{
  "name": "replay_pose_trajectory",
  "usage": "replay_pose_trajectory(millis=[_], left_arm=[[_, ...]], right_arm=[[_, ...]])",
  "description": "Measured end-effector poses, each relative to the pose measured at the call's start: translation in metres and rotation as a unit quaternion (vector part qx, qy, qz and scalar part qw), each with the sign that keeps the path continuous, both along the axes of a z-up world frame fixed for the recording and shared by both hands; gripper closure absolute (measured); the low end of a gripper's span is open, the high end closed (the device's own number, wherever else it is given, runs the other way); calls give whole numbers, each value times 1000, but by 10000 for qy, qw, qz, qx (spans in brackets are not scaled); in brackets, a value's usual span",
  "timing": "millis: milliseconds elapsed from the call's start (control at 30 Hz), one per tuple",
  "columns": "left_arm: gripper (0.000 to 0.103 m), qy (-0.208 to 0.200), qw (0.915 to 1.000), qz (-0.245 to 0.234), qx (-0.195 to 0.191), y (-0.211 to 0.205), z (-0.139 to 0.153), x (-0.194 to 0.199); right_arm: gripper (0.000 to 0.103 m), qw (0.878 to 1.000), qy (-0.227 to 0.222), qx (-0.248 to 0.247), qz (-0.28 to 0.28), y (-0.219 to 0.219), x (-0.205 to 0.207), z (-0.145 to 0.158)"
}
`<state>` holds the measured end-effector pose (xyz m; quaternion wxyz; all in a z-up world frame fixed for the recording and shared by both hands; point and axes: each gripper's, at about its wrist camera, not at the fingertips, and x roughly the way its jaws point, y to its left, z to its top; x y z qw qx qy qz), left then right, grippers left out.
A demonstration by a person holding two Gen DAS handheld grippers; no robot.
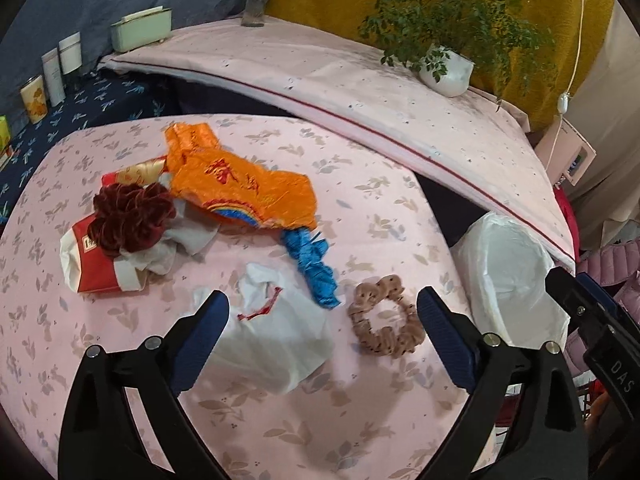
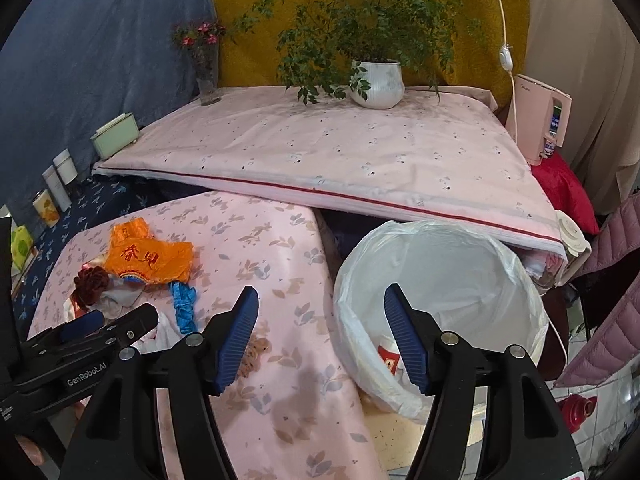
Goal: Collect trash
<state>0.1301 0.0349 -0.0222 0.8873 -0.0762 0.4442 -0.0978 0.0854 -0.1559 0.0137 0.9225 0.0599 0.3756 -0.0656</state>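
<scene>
Crumpled white tissue with a red thread [image 1: 276, 336] lies low in the frame on the pink leaf-print tablecloth [image 1: 280, 432], between the spread, empty jaws of your left gripper [image 1: 322, 320]. Above it sit a blue wrapper [image 1: 314, 270] and an orange foil packet [image 1: 244, 188]. Your right gripper [image 2: 320, 320], jaws apart and empty, hangs over the white-lined bin [image 2: 440, 280] at right.
</scene>
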Motion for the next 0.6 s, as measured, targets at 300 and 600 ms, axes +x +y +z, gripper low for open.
replay_pose_trajectory(millis=[300,600], left_arm=[[12,488,9978,431,132,37,-40,0],[16,768,9956,485,222,44,-63,7]], right_arm=[[40,9990,384,35,238,34,10,-40],[40,9971,721,54,244,47,26,-72]])
